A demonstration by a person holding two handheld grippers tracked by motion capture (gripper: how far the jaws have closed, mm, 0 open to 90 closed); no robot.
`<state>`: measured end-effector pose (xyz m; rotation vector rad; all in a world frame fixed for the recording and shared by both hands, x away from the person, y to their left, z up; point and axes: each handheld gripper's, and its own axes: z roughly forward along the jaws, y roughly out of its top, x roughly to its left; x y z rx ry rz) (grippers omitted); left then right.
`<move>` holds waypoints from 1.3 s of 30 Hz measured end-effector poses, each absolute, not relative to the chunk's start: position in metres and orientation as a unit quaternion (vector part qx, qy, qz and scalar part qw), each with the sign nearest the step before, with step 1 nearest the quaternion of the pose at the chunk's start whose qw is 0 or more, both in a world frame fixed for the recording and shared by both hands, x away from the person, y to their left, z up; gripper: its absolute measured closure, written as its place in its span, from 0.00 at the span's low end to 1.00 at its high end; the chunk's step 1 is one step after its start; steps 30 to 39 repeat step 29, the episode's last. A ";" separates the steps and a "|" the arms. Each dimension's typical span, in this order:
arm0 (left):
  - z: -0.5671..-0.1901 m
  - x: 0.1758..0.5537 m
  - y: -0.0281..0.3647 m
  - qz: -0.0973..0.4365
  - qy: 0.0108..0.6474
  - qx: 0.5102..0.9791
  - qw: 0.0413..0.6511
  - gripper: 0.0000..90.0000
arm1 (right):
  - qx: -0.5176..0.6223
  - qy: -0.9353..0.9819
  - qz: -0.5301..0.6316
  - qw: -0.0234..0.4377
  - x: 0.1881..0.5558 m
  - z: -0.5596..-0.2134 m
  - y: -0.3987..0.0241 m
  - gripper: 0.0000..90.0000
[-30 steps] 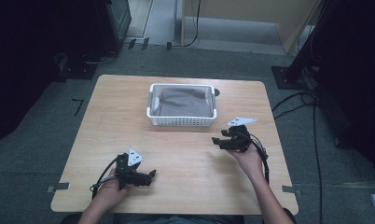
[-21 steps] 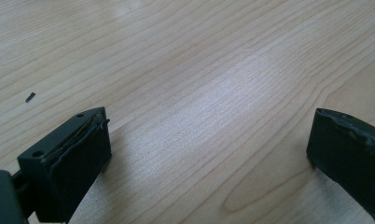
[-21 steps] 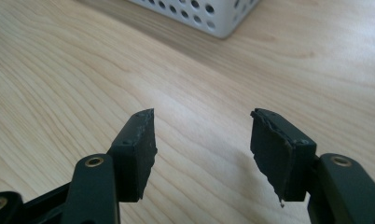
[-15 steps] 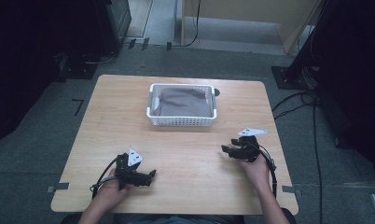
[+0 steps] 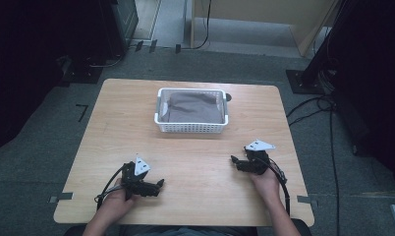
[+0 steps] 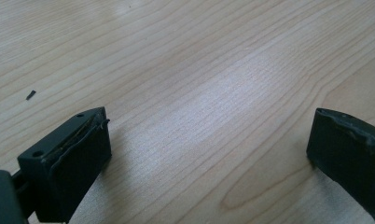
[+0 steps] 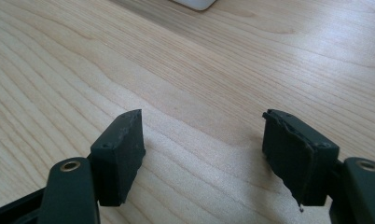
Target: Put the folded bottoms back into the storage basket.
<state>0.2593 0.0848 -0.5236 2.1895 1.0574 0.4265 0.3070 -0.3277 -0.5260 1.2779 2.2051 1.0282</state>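
Both hand-held grippers — left [image 5: 158, 184], right [image 5: 234, 161] — jaws apart, low over wooden table [image 5: 195, 157].

Even overhead light brightens the wooden table [image 5: 195, 147] while the surroundings from nine to three o'clock sink into darkness; close views show soft glare and slight blur.

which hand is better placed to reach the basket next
Right, probably: the right gripper lies nearer the basket, open and empty, pointing across the table. The left gripper sits farther back.
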 end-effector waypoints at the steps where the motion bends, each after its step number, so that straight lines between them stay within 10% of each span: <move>1: -0.524 0.259 0.085 0.163 0.404 0.837 0.330 0.00 | 0.456 0.787 0.367 0.195 0.307 -0.526 -0.328 0.32; 39: -0.524 0.259 0.085 0.163 0.404 0.837 0.330 0.00 | 0.451 0.792 0.365 0.193 0.307 -0.526 -0.327 0.27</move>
